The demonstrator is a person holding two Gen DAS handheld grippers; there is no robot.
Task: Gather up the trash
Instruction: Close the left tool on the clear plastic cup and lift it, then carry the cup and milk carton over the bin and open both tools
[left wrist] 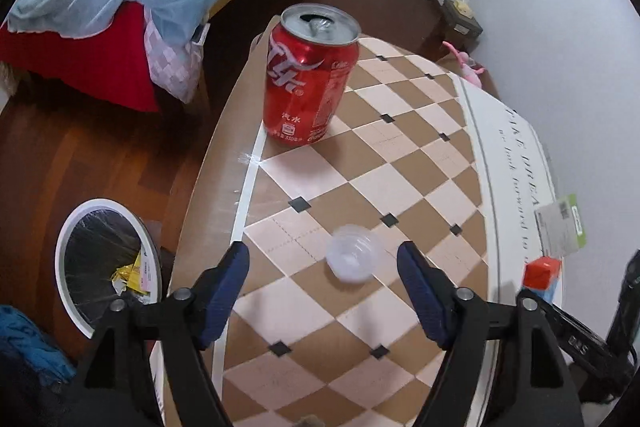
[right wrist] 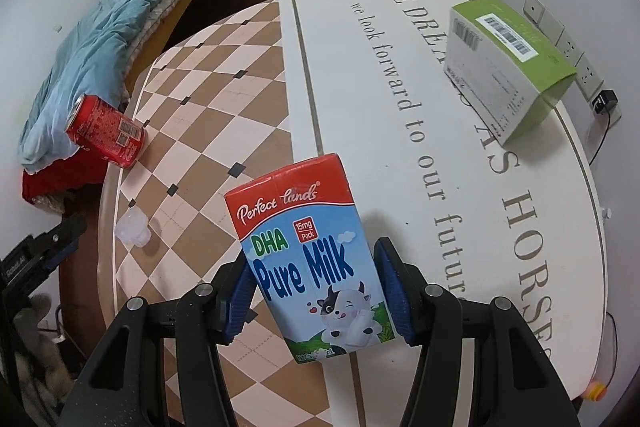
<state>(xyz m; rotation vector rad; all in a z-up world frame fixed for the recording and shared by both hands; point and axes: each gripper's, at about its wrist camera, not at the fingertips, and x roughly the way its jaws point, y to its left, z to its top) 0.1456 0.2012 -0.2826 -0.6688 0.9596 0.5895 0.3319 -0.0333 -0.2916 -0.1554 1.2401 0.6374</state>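
Some wrappers already lie in the bin (left wrist: 66,247), but the can (left wrist: 310,79), plastic cup (left wrist: 354,253) and green box (right wrist: 508,63) remain on the desk (right wrist: 400,47); the left gripper (left wrist: 324,281) has its fingers spread around the cup, and the right gripper (right wrist: 316,291) has its fingers flanking the milk carton (right wrist: 308,251), grip unclear.

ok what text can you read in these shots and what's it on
"Perfect lands", "DHA", "15mg Pack", "Pure Milk": milk carton
"we look forward to our futur": tablecloth; the bigger line reads only in part, "TAKE DRE... HORSE"
"汽水": red can; its script logo and fine print are unreadable
Green box: barcodes, print too small

milk carton (right wrist: 316,267): "Perfect Lands", "DHA", "15mg Pack", "Pure Milk" | tablecloth (right wrist: 420,131): "we look forward to our futur" is read
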